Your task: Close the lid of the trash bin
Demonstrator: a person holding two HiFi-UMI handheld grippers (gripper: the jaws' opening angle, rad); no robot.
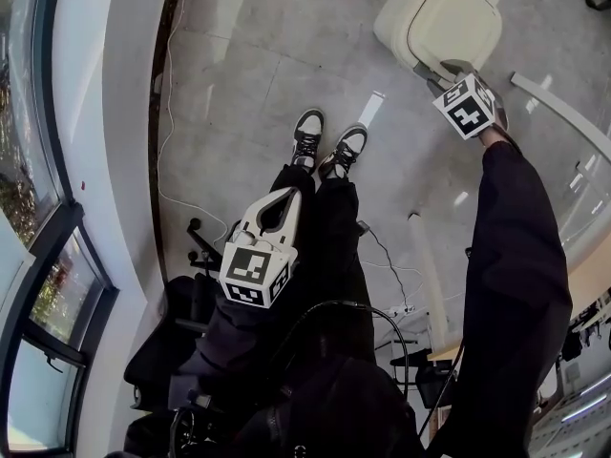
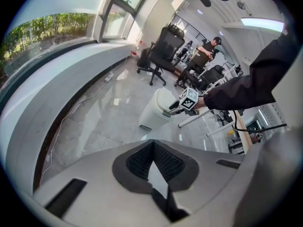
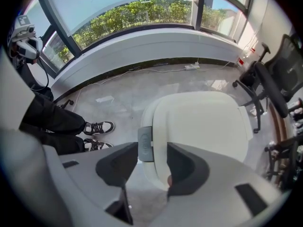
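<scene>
**Hovering over the front lip of the trash bin lid**

The right hand-held gripper (image 3: 147,151) is the nearer one by far. It is held out at arm's length over the cream trash bin (image 1: 420,29), which stands on the grey floor (image 1: 248,74) ahead of the person's shoes (image 1: 329,143). Its jaws stand apart. Between them lie the grey press tab (image 3: 145,144) and the front rim of the lid (image 3: 203,122). I cannot tell whether either pad actually touches the lid or only hangs just above it.

From this hand-held gripper the lid stretches forward and away, tab end nearest and the far edge towards the window wall. It appears to lie flat on the bin, or very nearly. If a gap remains, a downward press at the tab end is likely what is called for. The lid covers the opening, so whatever is inside the bin is hidden.

The left hand-held gripper (image 2: 152,144) hangs low by the person's legs, well apart from the bin, its jaw tips together with nothing held.
</scene>
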